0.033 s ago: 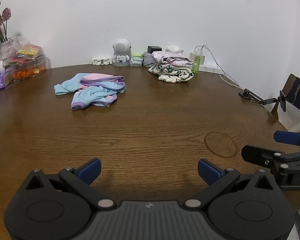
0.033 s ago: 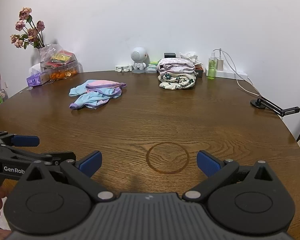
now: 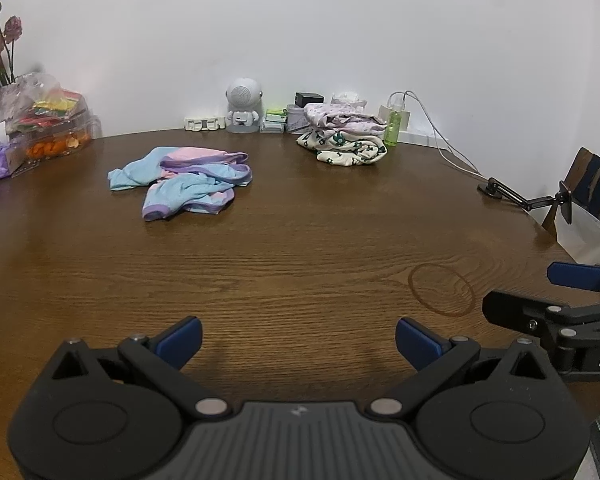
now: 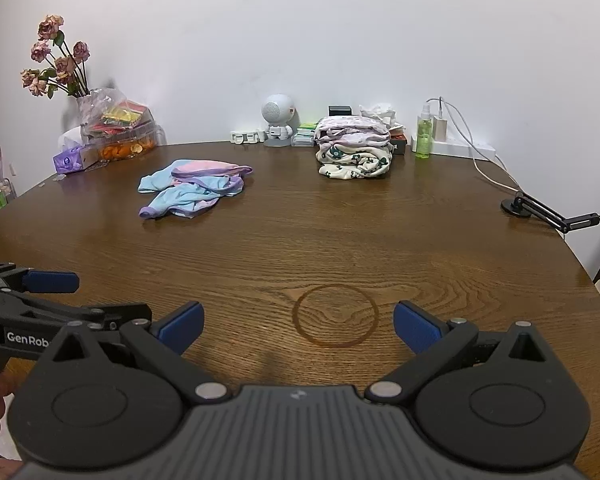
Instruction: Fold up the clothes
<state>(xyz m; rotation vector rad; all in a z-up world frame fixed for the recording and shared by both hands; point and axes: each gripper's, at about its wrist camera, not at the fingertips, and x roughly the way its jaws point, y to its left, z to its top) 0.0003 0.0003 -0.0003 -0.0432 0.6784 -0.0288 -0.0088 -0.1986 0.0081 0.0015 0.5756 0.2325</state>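
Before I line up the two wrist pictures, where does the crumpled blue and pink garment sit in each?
Left wrist: crumpled blue and pink garment, upper left of middle, on the table.
Right wrist: same garment, upper left, slightly further left.
Shared landmark: the dark ring mark in the wood.

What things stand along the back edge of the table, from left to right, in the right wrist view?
Dried flowers → purple tissue box → white robot figure → stack of folded clothes → green spray bottle → white power strip.
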